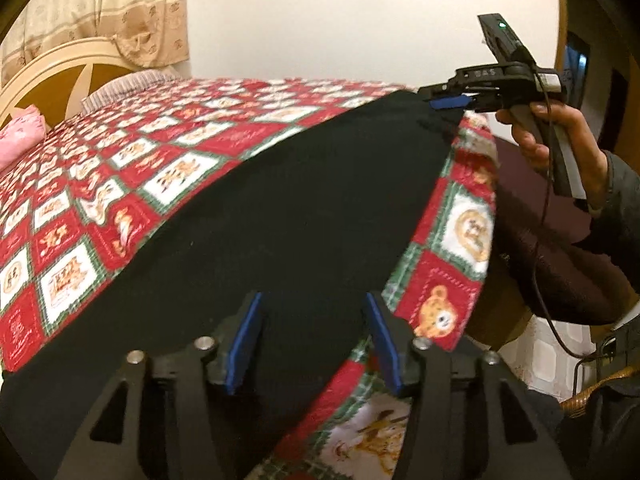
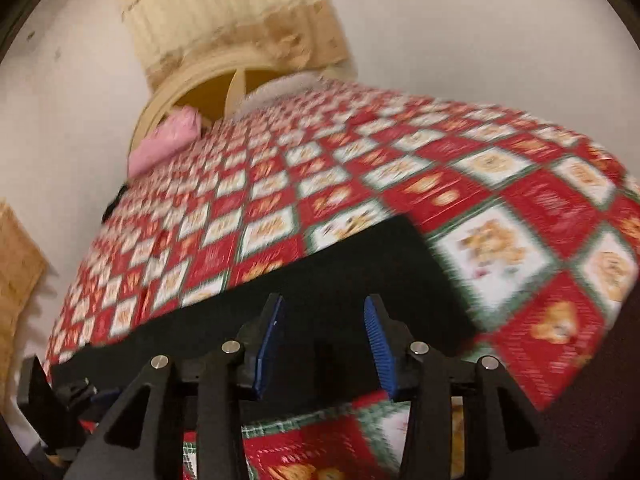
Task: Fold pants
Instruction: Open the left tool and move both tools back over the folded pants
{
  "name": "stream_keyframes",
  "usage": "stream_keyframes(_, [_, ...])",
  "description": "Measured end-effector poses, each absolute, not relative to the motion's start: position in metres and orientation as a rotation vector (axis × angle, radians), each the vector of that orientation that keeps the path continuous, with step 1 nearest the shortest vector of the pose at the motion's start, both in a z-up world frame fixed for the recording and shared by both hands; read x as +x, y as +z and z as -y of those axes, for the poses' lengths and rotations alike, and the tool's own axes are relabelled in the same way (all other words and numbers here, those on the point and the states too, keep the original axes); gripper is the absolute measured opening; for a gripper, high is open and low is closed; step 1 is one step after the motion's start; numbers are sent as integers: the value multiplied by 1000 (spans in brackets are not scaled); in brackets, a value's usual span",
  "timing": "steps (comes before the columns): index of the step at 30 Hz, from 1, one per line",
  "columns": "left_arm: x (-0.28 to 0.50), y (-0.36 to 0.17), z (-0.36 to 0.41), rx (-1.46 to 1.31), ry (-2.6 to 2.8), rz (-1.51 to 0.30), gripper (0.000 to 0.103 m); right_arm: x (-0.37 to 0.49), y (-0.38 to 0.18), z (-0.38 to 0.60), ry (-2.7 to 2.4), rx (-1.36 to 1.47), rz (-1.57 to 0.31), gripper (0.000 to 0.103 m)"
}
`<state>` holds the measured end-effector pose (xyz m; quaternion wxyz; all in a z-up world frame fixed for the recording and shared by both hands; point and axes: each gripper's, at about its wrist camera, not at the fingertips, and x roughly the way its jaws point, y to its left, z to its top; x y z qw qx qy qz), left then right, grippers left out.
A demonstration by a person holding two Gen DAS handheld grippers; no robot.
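Blue pads line the fingers of the left gripper (image 1: 312, 340), which are held apart with nothing pinched between them. Black pants (image 1: 280, 208) lie flat under and past these fingers, and the cloth is not pressed by either pad.

Over at the far end of the pants, the right gripper (image 1: 450, 102) is seen from the left wrist view, gripped by a hand (image 1: 540, 132) in a dark sleeve (image 1: 616, 208). Its blue pad sits right at the corner of the cloth. From the right wrist view, the right gripper's fingers (image 2: 270, 344) are also seen standing apart, with only flat black cloth below them. That picture is blurred, so it may be that an edge is touched, but no grip is seen.

The pants are spread as one long dark strip along the near edge of the bed (image 1: 440, 280). The bed is covered by a quilt (image 1: 100, 220) of red and white squares with little bears on it. A pink pillow (image 1: 20, 136) is seen at the far end, by a cream headboard (image 1: 48, 68). A patterned curtain (image 1: 104, 8) hangs behind, next to a plain white wall (image 1: 340, 20).
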<state>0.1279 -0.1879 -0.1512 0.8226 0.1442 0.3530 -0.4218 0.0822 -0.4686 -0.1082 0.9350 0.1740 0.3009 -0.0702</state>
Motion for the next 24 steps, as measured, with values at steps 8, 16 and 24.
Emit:
stream_keyframes(8, [132, -157, 184, 298, -895, -768, 62, 101, -132, 478, -177, 410, -684, 44])
stream_keyframes(16, [128, -154, 179, 288, -881, -766, 69, 95, -122, 448, -204, 355, -711, 46])
stream_keyframes(24, [131, -153, 174, 274, -845, -767, 74, 86, -133, 350, -29, 214, -733, 46])
